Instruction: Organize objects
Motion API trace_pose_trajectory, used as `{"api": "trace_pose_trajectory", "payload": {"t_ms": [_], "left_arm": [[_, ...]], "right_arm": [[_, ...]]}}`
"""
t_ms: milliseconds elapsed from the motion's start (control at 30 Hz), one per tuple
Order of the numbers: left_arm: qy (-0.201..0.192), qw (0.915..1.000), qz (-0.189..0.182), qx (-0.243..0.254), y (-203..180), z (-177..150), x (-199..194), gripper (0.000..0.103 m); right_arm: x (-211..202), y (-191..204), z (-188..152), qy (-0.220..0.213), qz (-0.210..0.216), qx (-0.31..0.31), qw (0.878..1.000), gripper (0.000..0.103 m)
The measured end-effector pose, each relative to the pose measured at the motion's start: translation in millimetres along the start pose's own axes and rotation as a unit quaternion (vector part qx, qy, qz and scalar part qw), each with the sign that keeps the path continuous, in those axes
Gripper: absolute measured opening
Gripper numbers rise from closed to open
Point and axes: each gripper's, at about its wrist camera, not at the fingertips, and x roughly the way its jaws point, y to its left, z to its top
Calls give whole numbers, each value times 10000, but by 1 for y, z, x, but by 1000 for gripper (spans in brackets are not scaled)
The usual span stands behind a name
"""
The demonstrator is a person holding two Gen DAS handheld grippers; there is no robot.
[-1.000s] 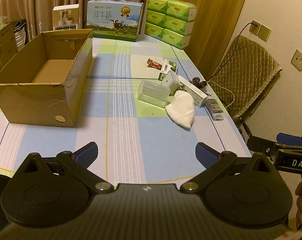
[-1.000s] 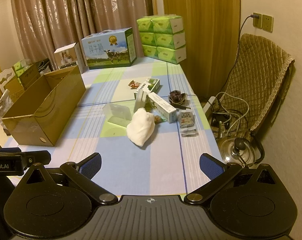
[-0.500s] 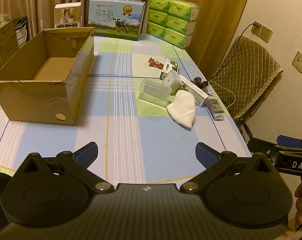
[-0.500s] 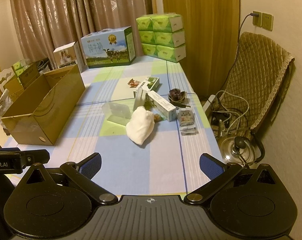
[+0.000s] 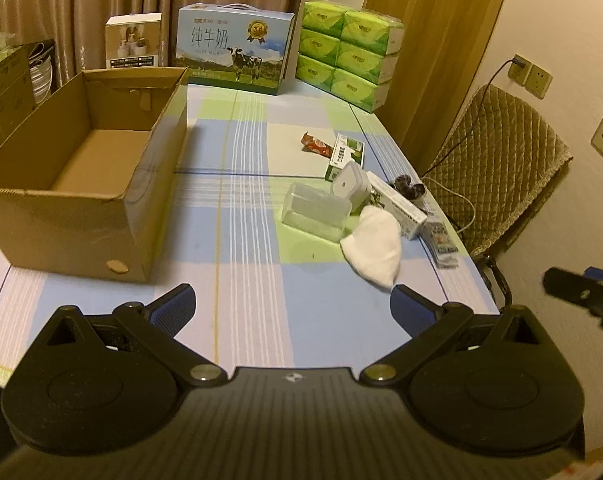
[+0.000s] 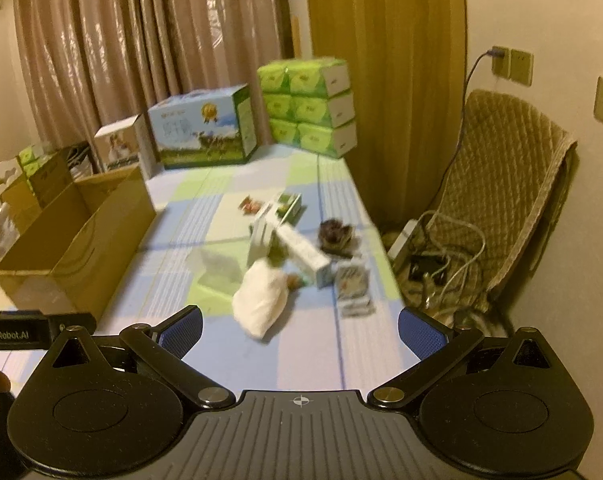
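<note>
An open, empty cardboard box (image 5: 81, 184) (image 6: 73, 248) stands on the left of the checked table. Right of centre lies a cluster: a white cloth bundle (image 5: 375, 246) (image 6: 261, 296), a clear plastic container (image 5: 315, 212) (image 6: 217, 270), a long white carton (image 5: 397, 210) (image 6: 303, 252), a small white device (image 5: 347, 184), a green-white box (image 5: 345, 154), a red snack packet (image 5: 313, 144), a dark object (image 5: 409, 190) (image 6: 335, 232) and card packets (image 5: 441, 240) (image 6: 353, 288). My left gripper (image 5: 291, 310) and right gripper (image 6: 299, 332) hang open over the near table edge, holding nothing.
A milk carton case (image 5: 233, 64), stacked green tissue packs (image 5: 347, 54) and a small white box (image 5: 133, 42) line the table's far end. A quilted chair (image 5: 497, 168) with cables (image 6: 441, 248) stands right of the table. More boxes crowd the far left.
Both grippers have moved forward toward the table and stay open. The right wrist view has advanced toward the cluster and is blurred with motion.
</note>
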Motion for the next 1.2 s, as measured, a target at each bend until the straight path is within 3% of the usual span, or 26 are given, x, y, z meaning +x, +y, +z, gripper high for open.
{"api": "trace_pose_trajectory", "payload": {"t_ms": [300, 500, 533, 600, 733, 867, 1067, 1133, 1200], "left_arm": [[89, 9991, -356, 221, -11, 18, 43, 102], [207, 9931, -563, 1003, -30, 21, 90, 101], [222, 9919, -645, 1072, -34, 21, 98, 99], [297, 9896, -856, 1116, -41, 20, 114, 95], [436, 9820, -1372, 1225, -54, 22, 148, 89], [563, 9723, -1741, 1453, -66, 26, 179, 75], [605, 9693, -1547, 1813, -81, 26, 214, 72], [658, 9683, -1350, 1995, -84, 23, 221, 64], [724, 9675, -1237, 2084, -82, 20, 226, 49]], "right_arm": [[23, -31, 24, -69, -88, -27, 9999, 101], [71, -50, 18, 209, 14, -87, 9997, 101], [81, -54, 16, 271, 38, -91, 9996, 100], [99, -61, 13, 376, 87, -68, 9992, 86], [134, -80, 7, 594, 99, 9, 9982, 82], [161, -92, 2, 774, 69, 32, 9970, 82], [192, -95, -3, 946, 331, -90, 9949, 82], [203, -94, -3, 994, 359, -98, 9943, 82], [215, -92, -4, 1088, 407, -160, 9931, 76]]}}
